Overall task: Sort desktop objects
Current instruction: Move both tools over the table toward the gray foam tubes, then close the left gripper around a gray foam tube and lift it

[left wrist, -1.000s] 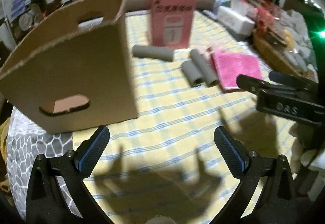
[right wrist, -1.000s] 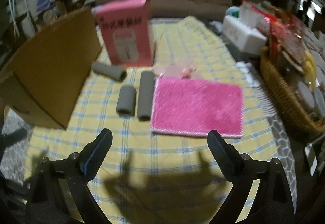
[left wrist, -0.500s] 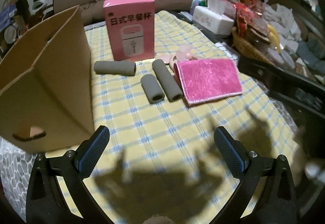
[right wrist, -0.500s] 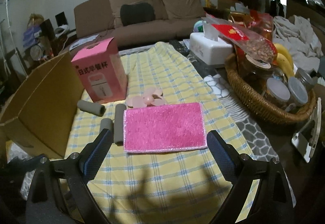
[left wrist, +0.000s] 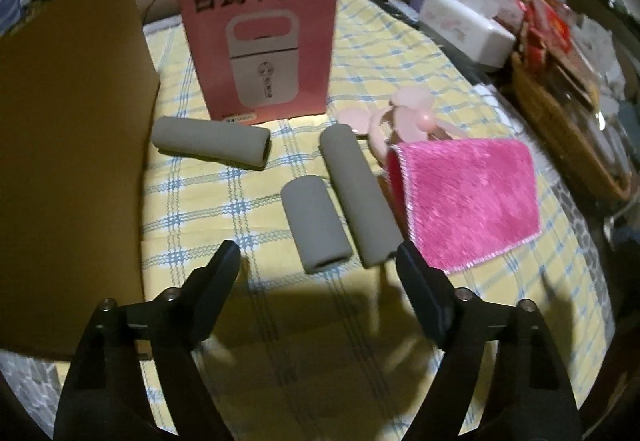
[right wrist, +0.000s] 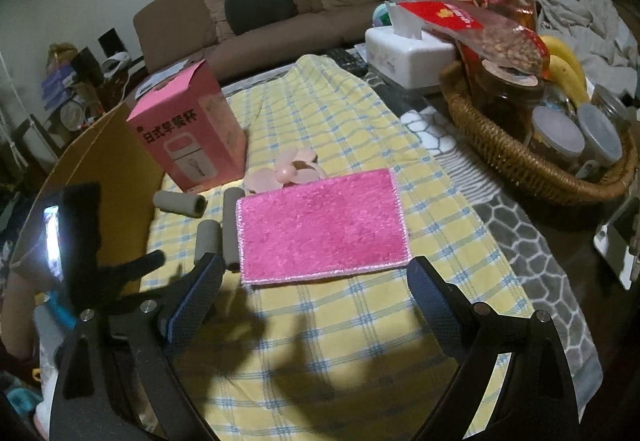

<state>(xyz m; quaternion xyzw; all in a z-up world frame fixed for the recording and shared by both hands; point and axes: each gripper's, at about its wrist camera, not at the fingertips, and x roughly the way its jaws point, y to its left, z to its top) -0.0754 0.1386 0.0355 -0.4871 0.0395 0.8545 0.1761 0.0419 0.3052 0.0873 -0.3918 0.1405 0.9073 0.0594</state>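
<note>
Foam tubes on the checked cloth

Short grey tube (left wrist: 316,223) lies lengthwise toward the left gripper (left wrist: 318,265); both the left and right gripper (right wrist: 314,295) gape wide, empty.

Change log, half a second back to now. My left tool (left wrist: 318,261): moved forward and lower toward the grey foam tubes; short tube (left wrist: 316,223) and long tube (left wrist: 358,197) now lie just ahead of its open jaws, filling mid-frame. Pink box (left wrist: 258,25): looms larger at 12 o'clock. Cardboard box (left wrist: 68,145): handle slot gone from view, wall fills 9 o'clock. My right tool (right wrist: 314,299): closer to the pink cloth (right wrist: 320,227). Left tool (right wrist: 100,277) newly visible there at 8 o'clock.
</note>
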